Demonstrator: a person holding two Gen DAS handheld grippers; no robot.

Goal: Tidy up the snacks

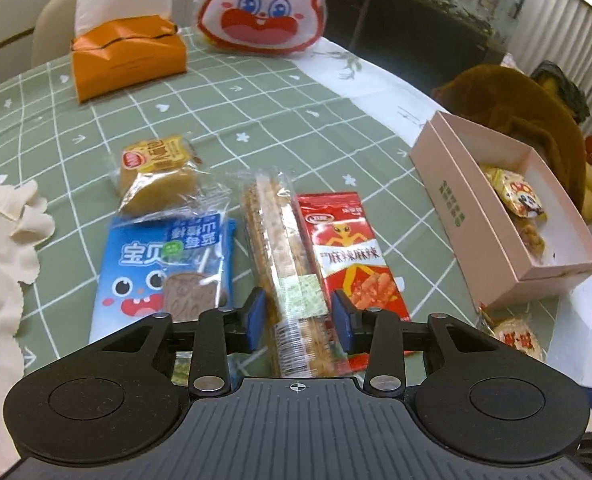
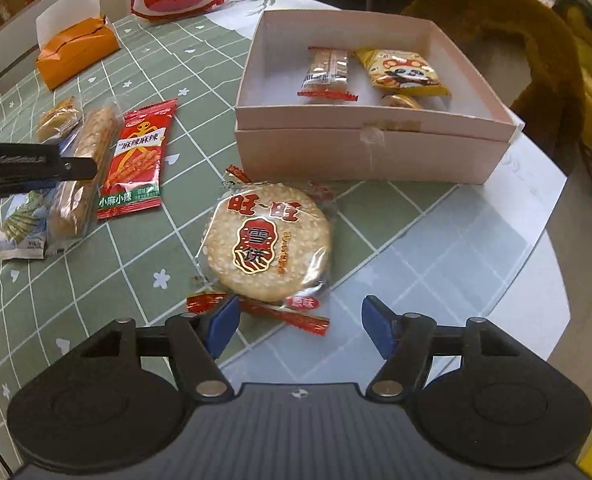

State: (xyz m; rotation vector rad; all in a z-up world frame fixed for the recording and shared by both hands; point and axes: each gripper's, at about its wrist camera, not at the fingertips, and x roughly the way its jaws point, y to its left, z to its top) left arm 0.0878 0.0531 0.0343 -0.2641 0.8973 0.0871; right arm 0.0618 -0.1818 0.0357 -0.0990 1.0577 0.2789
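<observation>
**Snack sorting partly done, five packs still out**

Pink box [image 2: 370,152] at counter [image 2: 436,248] edge holds three snacks: a red-ended bar [image 2: 328,74], a yellow panda pack [image 2: 404,72], and a round gold piece [image 2: 402,101]. Still on the counter: rice cracker [image 2: 267,240] just in front of the box, red spicy-stick pack [image 1: 350,248], long clear biscuit pack [image 1: 285,264], blue pack [image 1: 163,268], yellow cake [image 1: 157,174]. Left hand-held gripper [image 1: 300,314] straddles the biscuit pack, pads apart, not pinching. Right hand-held gripper [image 2: 300,326] spread, empty, near the cracker.
</observation>
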